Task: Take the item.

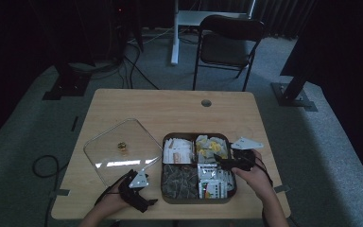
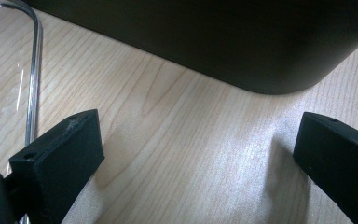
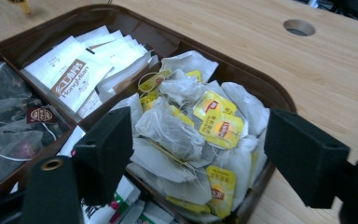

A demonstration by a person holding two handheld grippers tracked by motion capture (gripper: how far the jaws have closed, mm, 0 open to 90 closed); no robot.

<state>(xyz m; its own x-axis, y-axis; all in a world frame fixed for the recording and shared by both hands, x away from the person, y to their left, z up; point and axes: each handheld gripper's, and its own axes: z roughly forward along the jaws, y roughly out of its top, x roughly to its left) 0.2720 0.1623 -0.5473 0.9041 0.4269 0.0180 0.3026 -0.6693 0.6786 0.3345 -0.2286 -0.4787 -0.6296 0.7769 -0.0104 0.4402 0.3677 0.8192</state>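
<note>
1. Dim room with grey carpet; a dark folding chair (image 1: pixel 227 45) stands beyond a pale wooden table (image 1: pixel 170 106) that has a round cable hole (image 1: pixel 206 102) near its far edge.
2. Right gripper (image 1: pixel 220 162) sits over the right side of the tray, its hand (image 1: pixel 255 177) coming in from the bottom edge. In the right gripper view its jaws stand wide apart with nothing clamped between them; the pile of yellow-tagged tea bags (image 3: pixel 200 135) lies between and below them, and no pad presses on a bag.
3. Left gripper (image 1: pixel 144 204) rests low at the near-left of the table, just beside the tray's near-left corner. In the left gripper view its jaws are spread wide over bare wood, holding nothing; the tray's dark outer wall (image 2: pixel 242 42) lies just ahead of them.
4. Dark brown tray (image 1: pixel 197 199) has four compartments: far-left holds white and brown paper sachets (image 1: pixel 177 150), far-right the yellow-tagged tea bags, near-left grey mesh tea bags with strings (image 1: pixel 178 182), near-right white packets with green and red print (image 1: pixel 213 182).
5. Clear square lid (image 1: pixel 120 151) with a small gold knob (image 1: pixel 122 145) lies flat on the table left of the tray; its edge passes beside the left gripper's jaw in the left gripper view.
</note>
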